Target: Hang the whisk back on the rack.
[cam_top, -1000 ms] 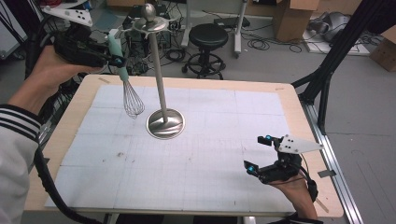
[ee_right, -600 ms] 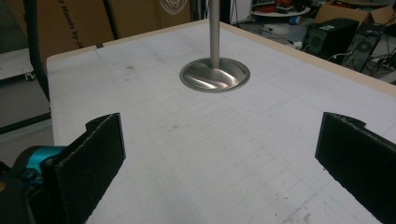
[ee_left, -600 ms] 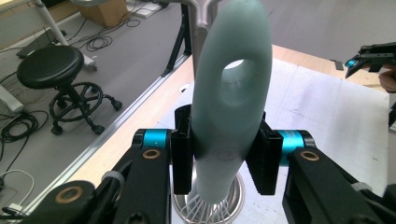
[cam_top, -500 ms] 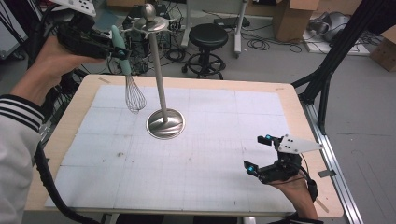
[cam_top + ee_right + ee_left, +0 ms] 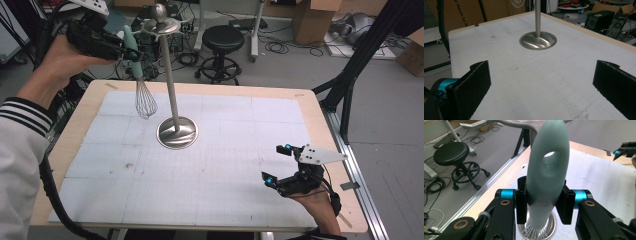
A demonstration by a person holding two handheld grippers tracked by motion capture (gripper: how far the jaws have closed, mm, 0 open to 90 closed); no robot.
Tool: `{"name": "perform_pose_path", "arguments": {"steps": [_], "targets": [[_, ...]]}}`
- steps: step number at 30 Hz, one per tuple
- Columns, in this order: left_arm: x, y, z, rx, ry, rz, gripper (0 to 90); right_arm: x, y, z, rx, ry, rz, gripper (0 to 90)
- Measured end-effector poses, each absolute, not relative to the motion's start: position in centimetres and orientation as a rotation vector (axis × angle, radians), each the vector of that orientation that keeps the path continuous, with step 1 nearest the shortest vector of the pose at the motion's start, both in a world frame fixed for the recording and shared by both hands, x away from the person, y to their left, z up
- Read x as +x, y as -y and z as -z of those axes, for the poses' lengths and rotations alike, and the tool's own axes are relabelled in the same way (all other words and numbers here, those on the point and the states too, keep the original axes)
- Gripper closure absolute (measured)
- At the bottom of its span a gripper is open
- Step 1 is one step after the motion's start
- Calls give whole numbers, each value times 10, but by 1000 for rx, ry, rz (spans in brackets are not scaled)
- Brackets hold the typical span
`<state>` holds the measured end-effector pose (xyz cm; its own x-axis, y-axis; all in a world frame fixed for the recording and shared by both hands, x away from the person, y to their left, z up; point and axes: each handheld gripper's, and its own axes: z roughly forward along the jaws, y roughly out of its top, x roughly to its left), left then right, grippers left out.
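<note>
Whisk, pale-green handle with wire head (image 5: 140,82), hangs upright at far left, long axis vertical, wires down over white gridded mat (image 5: 225,150). Clamped at handle by left gripper (image 5: 541,202), jaws pressed on both sides. Handle's hanging hole just below and beside hook arm of tall steel stand with round base (image 5: 170,90). Right gripper (image 5: 280,167) rests near right, well apart, jaws wide, empty.

Grey floor strewn with cables (image 5: 280,47) — a black stool (image 5: 223,37), cardboard boxes (image 5: 311,15) behind.
</note>
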<state>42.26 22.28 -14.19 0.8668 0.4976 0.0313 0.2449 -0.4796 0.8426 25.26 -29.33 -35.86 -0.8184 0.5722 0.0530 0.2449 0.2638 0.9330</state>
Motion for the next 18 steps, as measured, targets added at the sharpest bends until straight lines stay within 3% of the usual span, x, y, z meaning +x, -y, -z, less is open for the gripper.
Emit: {"name": "perform_pose_path", "arguments": {"steps": [18], "targets": [[430, -215, 146, 2072, -532, -328, 663, 254, 294, 359, 755, -2243, -1574, 4]]}}
